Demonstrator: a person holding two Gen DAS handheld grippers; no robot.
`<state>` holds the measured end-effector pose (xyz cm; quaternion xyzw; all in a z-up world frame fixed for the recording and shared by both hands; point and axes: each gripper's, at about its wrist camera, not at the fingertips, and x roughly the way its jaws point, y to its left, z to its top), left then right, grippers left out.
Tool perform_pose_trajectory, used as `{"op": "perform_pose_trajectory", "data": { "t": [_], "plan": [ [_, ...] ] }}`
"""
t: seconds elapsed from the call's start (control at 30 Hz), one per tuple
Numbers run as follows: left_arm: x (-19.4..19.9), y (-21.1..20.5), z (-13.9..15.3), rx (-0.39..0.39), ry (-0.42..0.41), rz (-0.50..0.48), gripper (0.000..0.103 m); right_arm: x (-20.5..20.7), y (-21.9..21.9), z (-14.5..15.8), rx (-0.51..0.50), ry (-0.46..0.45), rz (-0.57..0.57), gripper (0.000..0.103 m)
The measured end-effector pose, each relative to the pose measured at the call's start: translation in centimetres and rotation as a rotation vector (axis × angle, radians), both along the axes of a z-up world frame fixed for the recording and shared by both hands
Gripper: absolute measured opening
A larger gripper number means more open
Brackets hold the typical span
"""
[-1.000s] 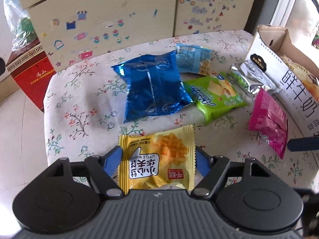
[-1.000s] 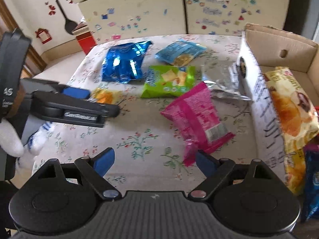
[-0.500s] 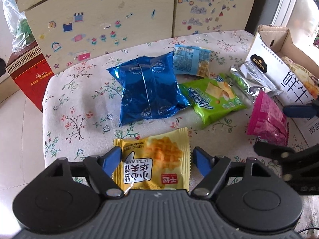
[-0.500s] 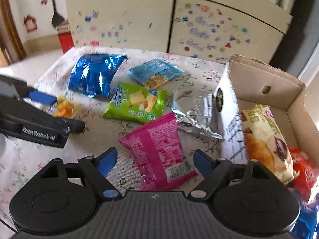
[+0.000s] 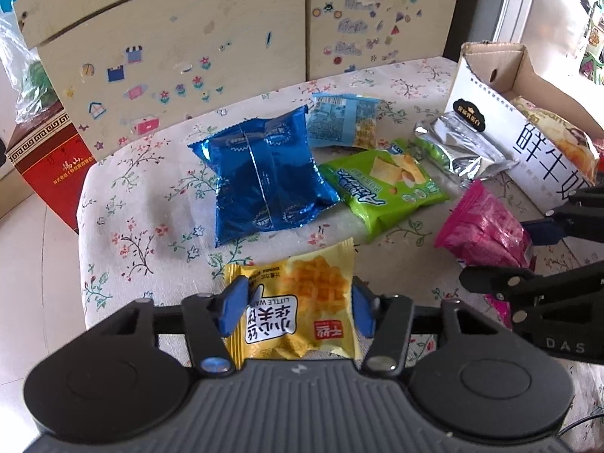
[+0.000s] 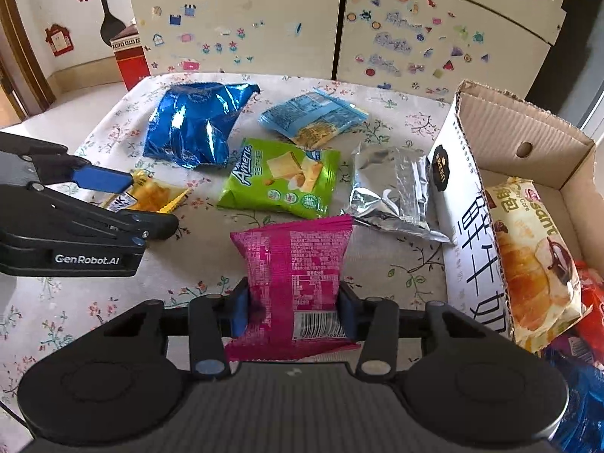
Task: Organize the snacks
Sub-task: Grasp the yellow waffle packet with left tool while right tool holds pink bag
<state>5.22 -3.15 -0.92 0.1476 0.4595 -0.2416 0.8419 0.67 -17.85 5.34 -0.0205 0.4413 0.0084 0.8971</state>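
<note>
My left gripper (image 5: 298,307) is shut on a yellow waffle packet (image 5: 302,313) at the near edge of the flowered table. It also shows in the right wrist view (image 6: 124,188), with the yellow packet (image 6: 154,196) between its fingers. My right gripper (image 6: 294,309) is shut on a pink snack packet (image 6: 294,283); the pink packet (image 5: 487,226) shows at right in the left wrist view. A dark blue bag (image 5: 264,173), a light blue packet (image 5: 341,120), a green packet (image 5: 381,188) and a silver packet (image 5: 456,151) lie on the table.
An open cardboard box (image 6: 468,204) stands at the table's right side and holds a croissant packet (image 6: 528,260) and other snacks. A sticker-covered cabinet (image 5: 226,37) stands behind the table. A red box (image 5: 49,162) sits on the floor at left.
Both grippers have closed: the left onto the yellow waffle packet, the right onto the pink packet after moving forward over it.
</note>
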Motion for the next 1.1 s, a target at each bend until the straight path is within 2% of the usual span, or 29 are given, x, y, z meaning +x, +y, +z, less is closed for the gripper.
{"op": "perform_pose_trajectory", "data": {
  "t": [0.47,0.6,0.7,0.73,0.8,0.83,0.87,1.0,1.1],
  "plan": [
    [0.1,1.2,1.9,-0.064,-0.030,0.055,0.038,-0.7,0.2,1.1,0.017,-0.029,-0.015,0.052],
    [0.1,1.9,2.2,-0.114,0.012,0.085,0.035,-0.8,0.1,1.2,0.020,-0.031,-0.020,0.052],
    [-0.1,1.8,2.1,-0.106,0.022,0.065,0.035,-0.8,0.3,1.2,0.018,-0.030,-0.015,0.052],
    [-0.1,1.9,2.0,-0.108,0.030,0.050,0.036,-0.8,0.3,1.2,0.019,-0.030,-0.014,0.052],
    [-0.1,2.0,1.7,-0.112,0.038,0.043,0.056,-0.9,0.4,1.2,0.022,-0.029,-0.013,0.052],
    [0.0,2.1,1.4,-0.110,0.042,0.045,0.069,-0.9,0.4,1.2,0.022,-0.028,-0.012,0.052],
    [0.1,2.2,1.2,-0.101,0.041,0.051,0.075,-0.9,0.4,1.2,0.022,-0.027,-0.011,0.052],
    [0.7,2.1,0.1,-0.032,0.033,0.076,0.087,-0.9,0.4,1.1,0.022,-0.024,-0.012,0.052],
    [0.7,1.4,-0.8,-0.008,0.034,0.046,0.087,-0.8,0.3,1.1,0.025,-0.021,-0.019,0.052]
  ]
}}
